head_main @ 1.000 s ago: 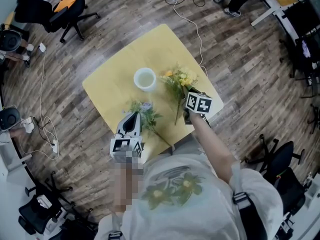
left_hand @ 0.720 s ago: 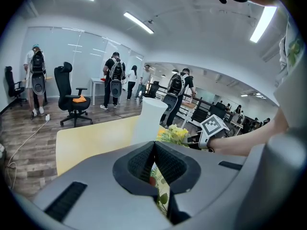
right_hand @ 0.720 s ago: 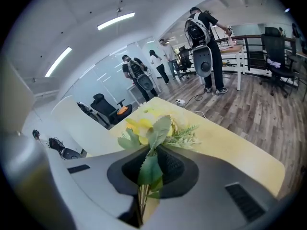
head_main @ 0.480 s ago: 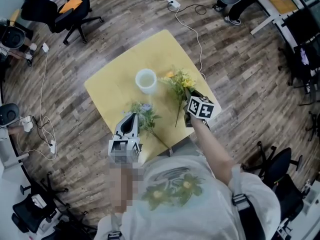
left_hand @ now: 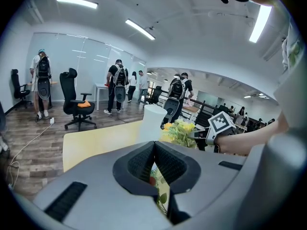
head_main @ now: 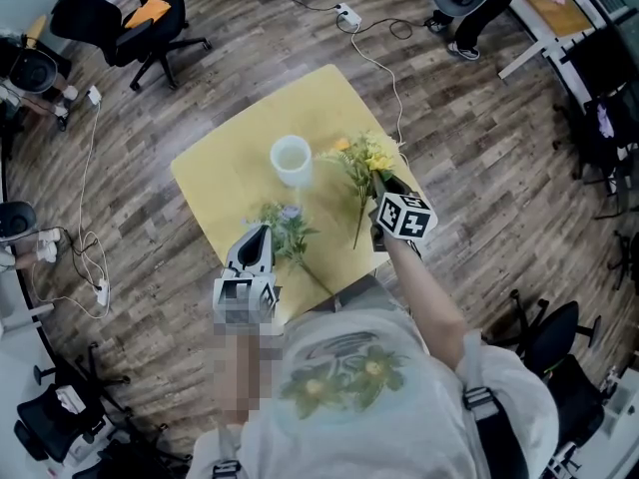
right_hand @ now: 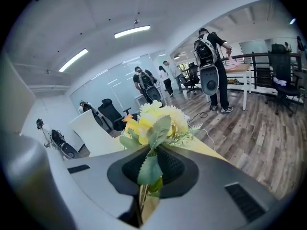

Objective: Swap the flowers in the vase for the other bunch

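A white vase (head_main: 291,158) stands empty on the yellow table (head_main: 225,173). To its right my right gripper (head_main: 382,182) is shut on the stems of the yellow bunch (head_main: 363,160) and holds it above the table. In the right gripper view the blooms (right_hand: 156,121) rise over the shut jaws (right_hand: 154,150), with the vase (right_hand: 93,128) to their left. The pale blue and green bunch (head_main: 288,228) lies on the table by my left gripper (head_main: 261,231). That gripper (left_hand: 154,145) is shut, with leaves showing below it and the vase (left_hand: 152,122) ahead.
The table's near edge (head_main: 329,292) lies just in front of the person. Office chairs (head_main: 120,23), a cable (head_main: 384,58) and desks ring the table on the wooden floor. Several people with backpacks (left_hand: 116,85) stand further off.
My right gripper has lifted the yellow bunch a little higher above the table. My left gripper has risen slightly beside the blue bunch, which still lies where it was.
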`<action>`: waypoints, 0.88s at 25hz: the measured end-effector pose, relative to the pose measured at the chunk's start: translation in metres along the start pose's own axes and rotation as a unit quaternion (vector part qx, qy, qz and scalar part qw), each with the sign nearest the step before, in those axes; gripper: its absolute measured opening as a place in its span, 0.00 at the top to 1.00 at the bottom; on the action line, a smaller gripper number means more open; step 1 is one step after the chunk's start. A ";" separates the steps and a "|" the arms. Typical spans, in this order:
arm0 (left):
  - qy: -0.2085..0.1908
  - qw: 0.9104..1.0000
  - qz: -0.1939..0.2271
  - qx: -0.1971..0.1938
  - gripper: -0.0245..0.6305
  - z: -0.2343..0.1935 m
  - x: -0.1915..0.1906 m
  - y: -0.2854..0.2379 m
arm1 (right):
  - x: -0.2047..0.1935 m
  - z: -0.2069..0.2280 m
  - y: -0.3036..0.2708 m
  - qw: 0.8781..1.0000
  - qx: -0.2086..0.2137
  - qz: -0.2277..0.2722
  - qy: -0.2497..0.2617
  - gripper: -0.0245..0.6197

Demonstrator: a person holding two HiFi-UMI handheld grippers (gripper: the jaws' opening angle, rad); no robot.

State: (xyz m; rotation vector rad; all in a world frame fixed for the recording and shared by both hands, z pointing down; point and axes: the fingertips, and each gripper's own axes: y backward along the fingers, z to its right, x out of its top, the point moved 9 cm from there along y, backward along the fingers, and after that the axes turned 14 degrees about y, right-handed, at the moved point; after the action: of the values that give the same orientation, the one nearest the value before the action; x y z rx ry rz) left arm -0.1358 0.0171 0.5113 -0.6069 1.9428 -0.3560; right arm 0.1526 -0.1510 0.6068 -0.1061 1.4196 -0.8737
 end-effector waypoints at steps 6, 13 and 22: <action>-0.003 1.000 0.008 0.000 0.94 0.009 -0.005 0.010 | 0.012 0.006 0.017 0.999 -0.011 0.025 0.019 0.88; -0.006 1.000 0.016 0.000 0.94 0.017 -0.007 0.021 | 0.028 0.009 0.031 0.998 -0.007 0.053 0.019 0.88; -0.005 1.000 0.026 0.001 0.94 0.022 -0.007 0.033 | 0.058 0.005 0.047 0.995 0.008 0.099 0.025 0.88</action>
State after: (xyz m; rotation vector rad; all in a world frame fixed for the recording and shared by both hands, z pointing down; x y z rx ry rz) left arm -0.1215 0.0486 0.4909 -0.5546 1.9443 -0.3212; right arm 0.1730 -0.1541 0.5347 0.0690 1.4429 -0.7292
